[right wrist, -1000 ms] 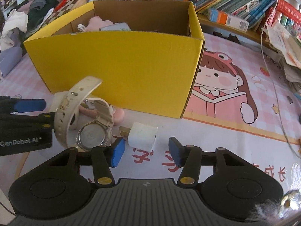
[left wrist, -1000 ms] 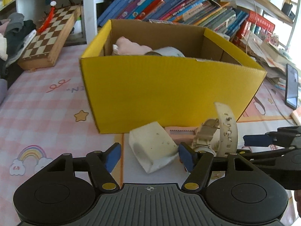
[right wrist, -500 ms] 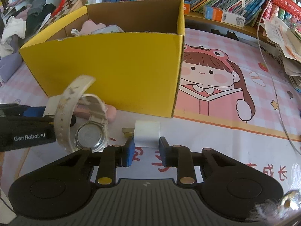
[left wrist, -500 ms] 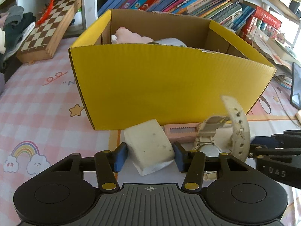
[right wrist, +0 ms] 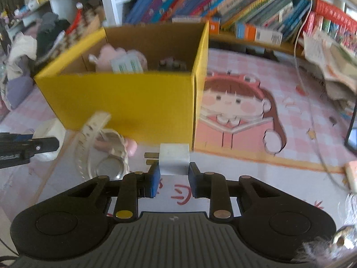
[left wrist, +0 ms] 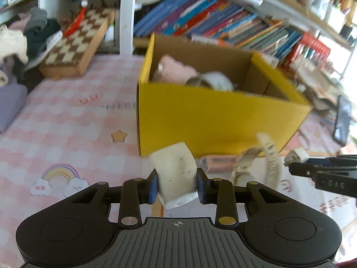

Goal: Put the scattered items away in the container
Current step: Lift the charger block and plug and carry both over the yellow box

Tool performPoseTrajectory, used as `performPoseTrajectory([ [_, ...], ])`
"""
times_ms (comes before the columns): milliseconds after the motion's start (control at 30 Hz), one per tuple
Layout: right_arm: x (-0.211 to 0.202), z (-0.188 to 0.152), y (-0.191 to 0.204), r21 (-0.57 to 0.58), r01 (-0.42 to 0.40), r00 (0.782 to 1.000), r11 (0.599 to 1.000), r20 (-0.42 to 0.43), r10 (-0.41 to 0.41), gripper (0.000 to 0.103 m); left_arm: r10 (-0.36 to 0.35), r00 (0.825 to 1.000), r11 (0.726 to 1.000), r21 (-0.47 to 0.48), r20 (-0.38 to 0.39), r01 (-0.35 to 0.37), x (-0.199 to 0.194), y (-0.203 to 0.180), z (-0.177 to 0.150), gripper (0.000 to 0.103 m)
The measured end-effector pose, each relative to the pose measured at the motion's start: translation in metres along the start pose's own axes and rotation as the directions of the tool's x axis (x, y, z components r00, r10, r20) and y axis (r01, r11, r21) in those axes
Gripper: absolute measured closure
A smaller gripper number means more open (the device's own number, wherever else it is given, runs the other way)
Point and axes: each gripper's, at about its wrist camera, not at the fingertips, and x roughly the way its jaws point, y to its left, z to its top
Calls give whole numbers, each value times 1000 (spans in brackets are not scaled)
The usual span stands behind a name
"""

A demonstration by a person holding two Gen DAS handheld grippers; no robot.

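Gripping white block (left wrist: 175,174), left claw (left wrist: 177,184) clamped; right claw (right wrist: 171,178) clamped on charger plug (right wrist: 174,162).

The left gripper (left wrist: 177,182) is seen low at centre frame, its blue pads (left wrist: 153,186) pressed against a load; the right gripper (right wrist: 171,177) is likewise clamped, low centre.

Child's room: bookshelves (left wrist: 223,26), cartoon mat (right wrist: 245,116)
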Motion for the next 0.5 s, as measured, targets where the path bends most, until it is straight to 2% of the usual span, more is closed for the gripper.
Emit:
performPoseTrajectory([
  [167, -30, 22, 2, -47, -24, 990, 999, 137, 30, 78, -73, 993, 997, 31, 90, 70, -33, -10, 24, 71],
  [367, -59, 54, 7, -130, -47, 951, 990, 297, 84, 78, -117, 965, 987, 137, 235, 86, -42, -21, 72, 72],
  [400, -60, 61, 8, -146, -47, 947, 988, 309, 91, 78, -113, 966, 984, 160, 233, 77, -37, -21, 81, 72],
  [500, -43, 88, 7, -208, -31, 960, 978, 265, 87, 78, -96, 976, 973, 226, 195, 50, -15, -22, 105, 72],
])
